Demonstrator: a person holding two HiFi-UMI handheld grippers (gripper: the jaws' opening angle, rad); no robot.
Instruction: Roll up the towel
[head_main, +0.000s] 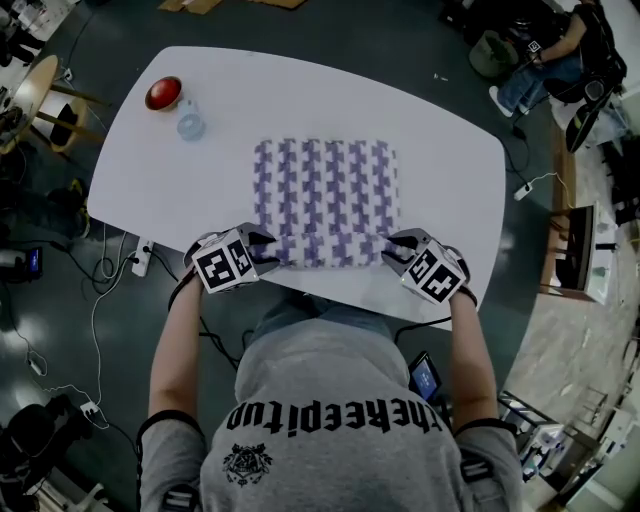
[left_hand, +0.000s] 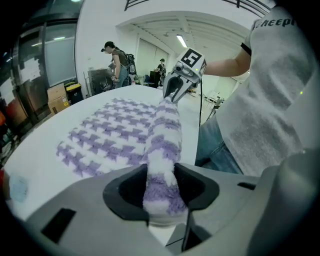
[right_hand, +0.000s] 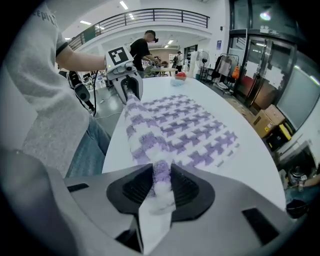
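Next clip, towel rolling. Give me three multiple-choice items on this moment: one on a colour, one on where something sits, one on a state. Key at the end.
1. What colours is the towel?
A. Red and black
B. Purple and white
C. Plain green

2. Where on the table does the red bowl stand?
A. At the far left corner, by the glass
B. On top of the towel
C. At the near right corner

3. How is the towel's near edge?
A. Lying flat
B. Hanging off the table
C. Rolled up, with the left gripper and the right gripper each shut on one end

Key:
1 B, the purple-and-white check shows in every view.
2 A, the head view shows bowl and glass together at that corner.
3 C, each gripper view shows the roll pinched between its jaws.
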